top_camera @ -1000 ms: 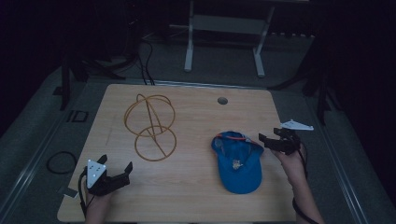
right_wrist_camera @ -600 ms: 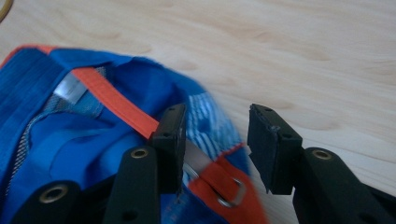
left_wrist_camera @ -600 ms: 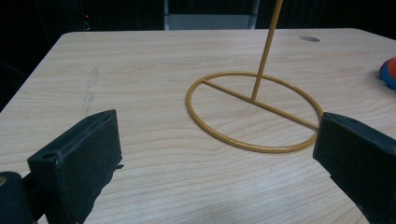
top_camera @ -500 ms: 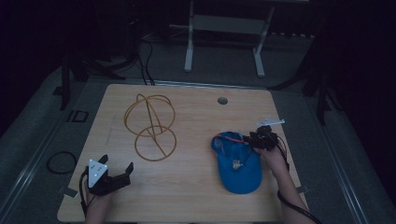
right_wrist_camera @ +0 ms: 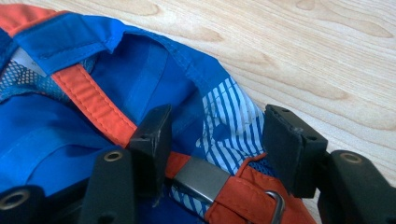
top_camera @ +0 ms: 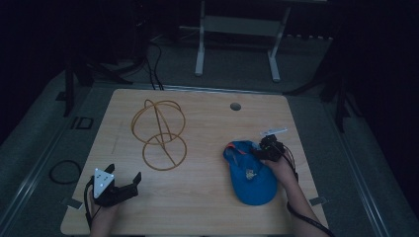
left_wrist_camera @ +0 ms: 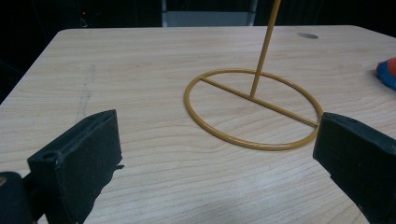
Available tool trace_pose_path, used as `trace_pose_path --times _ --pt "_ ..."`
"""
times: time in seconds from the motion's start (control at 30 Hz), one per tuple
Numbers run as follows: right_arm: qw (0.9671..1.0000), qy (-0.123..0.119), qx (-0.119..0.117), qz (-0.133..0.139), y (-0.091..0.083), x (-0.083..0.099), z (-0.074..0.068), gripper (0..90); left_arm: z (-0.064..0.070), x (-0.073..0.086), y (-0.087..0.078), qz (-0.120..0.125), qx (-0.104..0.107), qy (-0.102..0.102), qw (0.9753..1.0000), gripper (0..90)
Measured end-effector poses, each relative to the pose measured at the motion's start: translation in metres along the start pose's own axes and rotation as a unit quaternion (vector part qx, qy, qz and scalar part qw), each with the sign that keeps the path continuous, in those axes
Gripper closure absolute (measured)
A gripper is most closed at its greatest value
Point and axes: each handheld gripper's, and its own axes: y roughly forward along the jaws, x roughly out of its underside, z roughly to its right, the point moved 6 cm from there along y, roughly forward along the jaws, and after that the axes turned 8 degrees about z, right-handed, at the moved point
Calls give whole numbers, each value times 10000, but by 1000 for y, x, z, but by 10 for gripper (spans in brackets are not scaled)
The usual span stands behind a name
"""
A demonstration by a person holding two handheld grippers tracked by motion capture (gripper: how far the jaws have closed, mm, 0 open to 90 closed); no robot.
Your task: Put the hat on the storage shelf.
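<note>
While its brim points toward the person, the blue cap point(top_camera: 249, 173) sits between the right gripper's point(right_wrist_camera: 215, 135) parted fingers.

A pale wooden table point(top_camera: 207, 197) is standing on grey flooring point(top_camera: 39, 148) in a dim room. Dark cables point(top_camera: 153, 64) are trailing behind it, where a white metal frame point(top_camera: 237, 44) is sitting in shadow.

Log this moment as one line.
right gripper: open, jaws astride blue fabric cap rear | left gripper: open, idle | yellow wire stand: untouched
</note>
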Motion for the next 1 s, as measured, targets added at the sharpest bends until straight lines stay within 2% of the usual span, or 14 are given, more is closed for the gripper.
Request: trace_pose_path --times 0.07,0.17,0.27,0.3,0.33,0.4,0.43,0.47,0.53,0.67,0.73,0.77,0.8,1.0 --pt "9998 -199 79 -23 0 0 -2 478 0 0 0 -7 -1 3 10000 14" --pt "9999 -132 2 47 0 2 -3 519 0 1 0 -36 -100 88 9999 14" --pt "9999 -146 17 82 -1 2 -3 609 -1 0 0 8 -120 73 9999 15" --pt "9999 -146 17 82 -1 2 -3 609 -1 0 0 8 -120 73 9999 15" --pt "9998 -184 -7 77 -2 2 -4 687 -1 1 0 -32 -106 75 9999 14" --pt "9996 -252 -26 90 -2 2 -6 771 0 2 1 -49 -82 72 9999 15" --pt "9996 -252 -26 90 -2 2 -6 771 0 2 1 -49 -82 72 9999 14" --pt "9995 -305 23 66 -2 2 -7 850 1 2 1 -73 -72 86 9999 15" --pt "9993 -364 88 57 -2 2 -7 883 1 2 1 -86 -58 115 9999 15" --pt "9990 -397 186 21 -2 1 -8 893 1 2 1 -78 -45 74 9999 14" --pt "9989 -391 251 93 -4 -1 -8 896 1 2 1 -80 -56 47 9999 14" --pt "9991 -299 233 169 -6 -3 -8 896 1 2 1 -72 -42 33 10000 14" --pt "9988 -304 228 304 -12 -8 -9 897 1 2 1 -70 -24 9 10000 14" --pt "9972 -277 202 664 -31 -25 -14 898 2 1 0 -52 7 -38 10000 15"
